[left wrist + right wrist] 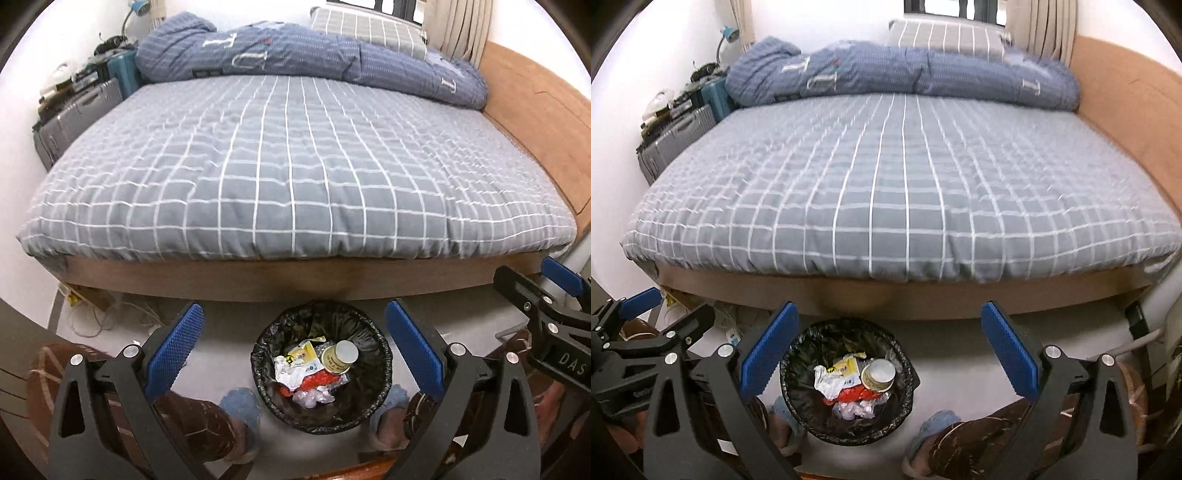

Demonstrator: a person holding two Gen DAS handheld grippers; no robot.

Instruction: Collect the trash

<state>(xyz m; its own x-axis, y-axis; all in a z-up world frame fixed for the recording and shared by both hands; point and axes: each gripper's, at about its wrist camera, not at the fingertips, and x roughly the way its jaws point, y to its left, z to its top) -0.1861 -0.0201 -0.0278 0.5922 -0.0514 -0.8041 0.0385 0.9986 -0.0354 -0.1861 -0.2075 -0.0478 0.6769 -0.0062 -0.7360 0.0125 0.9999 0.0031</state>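
Note:
A round trash bin [380, 373] lined with a black bag stands on the floor at the foot of the bed; it also shows in the right wrist view [798, 398]. Inside lie a white-capped bottle [341, 356], crumpled white and yellow wrappers [295, 363], red packaging [317, 380] and clear plastic. My left gripper [293, 350] is open and empty, held above the bin. My right gripper [890, 354] is open and empty, above and a little right of the bin. Each gripper shows at the edge of the other's view.
A bed [295, 166] with a grey checked cover fills the middle, with a blue duvet [295, 55] rolled at its head. Suitcases [77, 110] stand at its left. Cables [103, 314] lie on the floor. The person's slippered feet [240, 406] flank the bin.

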